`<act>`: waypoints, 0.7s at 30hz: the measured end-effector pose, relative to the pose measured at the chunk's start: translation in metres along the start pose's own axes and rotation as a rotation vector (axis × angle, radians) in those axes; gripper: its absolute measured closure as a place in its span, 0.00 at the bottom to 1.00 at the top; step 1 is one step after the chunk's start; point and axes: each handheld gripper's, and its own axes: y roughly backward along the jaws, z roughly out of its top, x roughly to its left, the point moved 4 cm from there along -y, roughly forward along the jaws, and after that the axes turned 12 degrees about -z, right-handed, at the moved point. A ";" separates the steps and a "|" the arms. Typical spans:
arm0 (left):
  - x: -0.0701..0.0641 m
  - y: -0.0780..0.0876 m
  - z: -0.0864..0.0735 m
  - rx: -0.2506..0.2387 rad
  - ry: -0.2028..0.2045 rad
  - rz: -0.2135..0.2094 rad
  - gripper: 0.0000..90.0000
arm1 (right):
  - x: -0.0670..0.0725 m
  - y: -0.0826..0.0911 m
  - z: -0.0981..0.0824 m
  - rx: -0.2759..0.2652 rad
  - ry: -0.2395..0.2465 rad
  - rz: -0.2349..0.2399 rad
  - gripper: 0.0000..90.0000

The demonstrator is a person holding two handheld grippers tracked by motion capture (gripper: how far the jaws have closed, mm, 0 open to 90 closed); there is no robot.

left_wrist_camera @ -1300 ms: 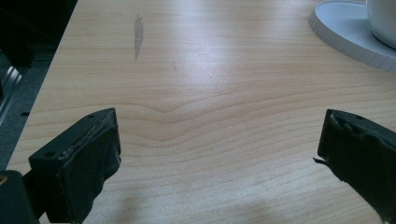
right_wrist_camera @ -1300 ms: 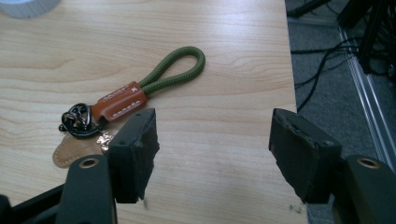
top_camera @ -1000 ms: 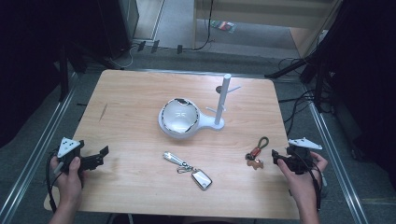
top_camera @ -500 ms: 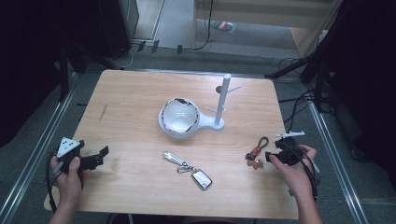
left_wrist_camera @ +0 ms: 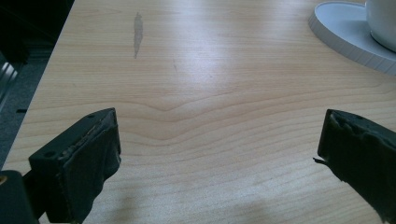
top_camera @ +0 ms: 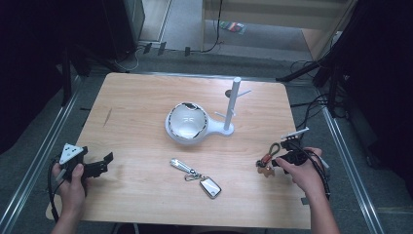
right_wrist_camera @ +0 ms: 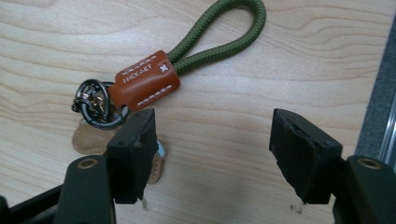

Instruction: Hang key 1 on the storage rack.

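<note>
Keychain with the green loop lies ungrasped near the table's right edge, my right gripper gaping wide beside it, left gripper wide, idle, hanging stand bare.

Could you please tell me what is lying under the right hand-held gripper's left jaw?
A tan leather tag by the dark metal key ring; the jaw covers its middle, so its full shape is hidden.

A green rope-loop keychain with a stitched tan leather sleeve lies flat near the wooden table's right edge – loop pointing away, a dark metal ring and a tan leather tag at its near end
</note>
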 end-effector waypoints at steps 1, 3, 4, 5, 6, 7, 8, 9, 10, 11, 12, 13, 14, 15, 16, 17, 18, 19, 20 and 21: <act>0.000 0.000 0.000 -0.001 0.001 0.001 0.00 | 0.001 0.001 0.001 0.010 -0.004 0.006 0.36; 0.000 0.000 0.000 -0.002 0.002 0.001 0.00 | 0.003 0.001 0.004 0.031 -0.002 0.008 0.35; 0.000 0.000 0.000 -0.004 0.002 0.002 0.00 | 0.003 0.001 0.005 0.037 -0.001 0.010 0.34; 0.000 0.000 0.000 -0.003 0.003 0.002 0.00 | 0.005 0.002 0.007 0.051 -0.003 0.014 0.34; 0.000 0.000 0.000 -0.003 0.003 0.002 0.00 | 0.006 0.001 0.008 0.060 -0.004 0.020 0.33; 0.000 0.000 0.000 -0.003 0.003 0.002 0.00 | 0.007 0.001 0.009 0.069 -0.008 0.020 0.35; 0.000 0.000 0.000 -0.003 0.003 0.001 0.00 | 0.009 0.001 0.010 0.077 -0.018 0.018 0.36; 0.000 0.000 0.000 -0.003 0.003 0.001 0.00 | 0.010 -0.001 0.011 0.098 -0.031 0.013 0.34; 0.000 0.000 0.000 -0.003 0.003 0.001 0.00 | 0.010 -0.001 0.012 0.108 -0.031 0.013 0.36; 0.000 0.000 0.000 -0.003 0.003 0.001 0.00 | 0.010 -0.001 0.012 0.108 -0.031 0.013 0.36; 0.000 0.000 0.000 -0.003 0.005 0.001 0.00 | 0.011 -0.003 0.014 0.121 -0.064 0.020 0.37; 0.000 0.000 0.000 -0.004 0.006 0.002 0.00 | 0.011 -0.003 0.015 0.129 -0.074 0.018 0.38; 0.000 0.000 0.000 -0.004 0.006 0.001 0.00 | 0.010 -0.004 0.016 0.128 -0.082 0.014 0.40; 0.000 0.000 0.000 -0.003 0.004 0.001 0.00 | 0.010 -0.003 0.018 0.130 -0.094 0.006 0.41; 0.000 0.000 0.000 -0.003 0.004 0.001 0.00 | 0.011 -0.002 0.019 0.131 -0.105 0.012 0.41; 0.000 0.000 0.000 -0.003 0.004 0.001 0.00 | 0.012 0.000 0.021 0.140 -0.126 0.048 0.41; 0.000 0.000 0.000 -0.004 0.006 0.002 0.00 | 0.014 0.001 0.023 0.145 -0.135 0.066 0.41; 0.000 0.000 0.000 -0.004 0.005 0.001 0.00 | 0.015 0.001 0.024 0.150 -0.139 0.079 0.41; 0.000 0.000 0.000 -0.004 0.005 0.001 0.00 | 0.015 0.001 0.024 0.150 -0.139 0.079 0.41; 0.000 0.000 0.000 -0.002 0.005 0.001 0.00 | 0.016 0.001 0.025 0.153 -0.142 0.073 0.42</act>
